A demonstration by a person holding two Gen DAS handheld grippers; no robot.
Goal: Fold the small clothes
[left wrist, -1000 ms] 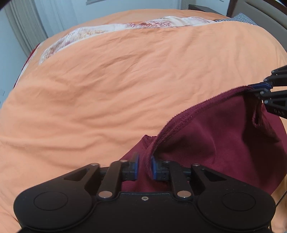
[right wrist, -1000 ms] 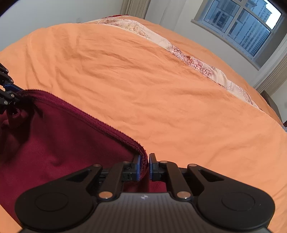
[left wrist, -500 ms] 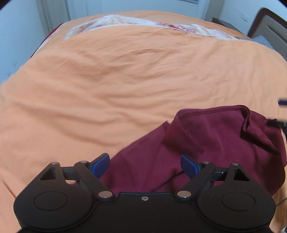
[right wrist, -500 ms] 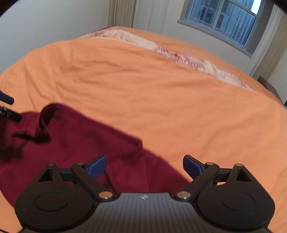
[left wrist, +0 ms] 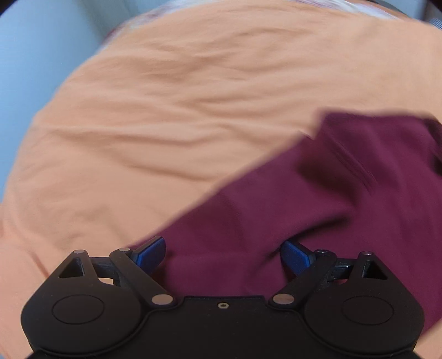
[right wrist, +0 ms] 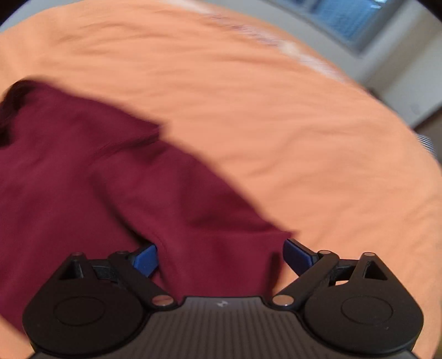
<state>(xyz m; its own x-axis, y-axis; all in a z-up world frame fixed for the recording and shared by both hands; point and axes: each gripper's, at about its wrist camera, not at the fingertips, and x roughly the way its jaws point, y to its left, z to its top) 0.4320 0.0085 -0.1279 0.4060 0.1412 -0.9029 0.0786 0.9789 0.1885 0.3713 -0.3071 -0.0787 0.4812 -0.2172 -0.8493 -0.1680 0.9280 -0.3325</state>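
Maroon garment (left wrist: 317,198) flat on orange bedspread (left wrist: 165,110), L gripper (left wrist: 223,255) & R gripper (right wrist: 220,256) jaws both wide, empty

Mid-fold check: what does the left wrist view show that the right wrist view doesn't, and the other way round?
Only the left wrist view shows the pale blue wall beside the bed and the left gripper, open.

Only the right wrist view shows the window past the bed's far edge and the right gripper, open.

Both show the maroon garment lying released on the orange bedsheet, with cloth between the spread fingers. Both are motion-blurred.
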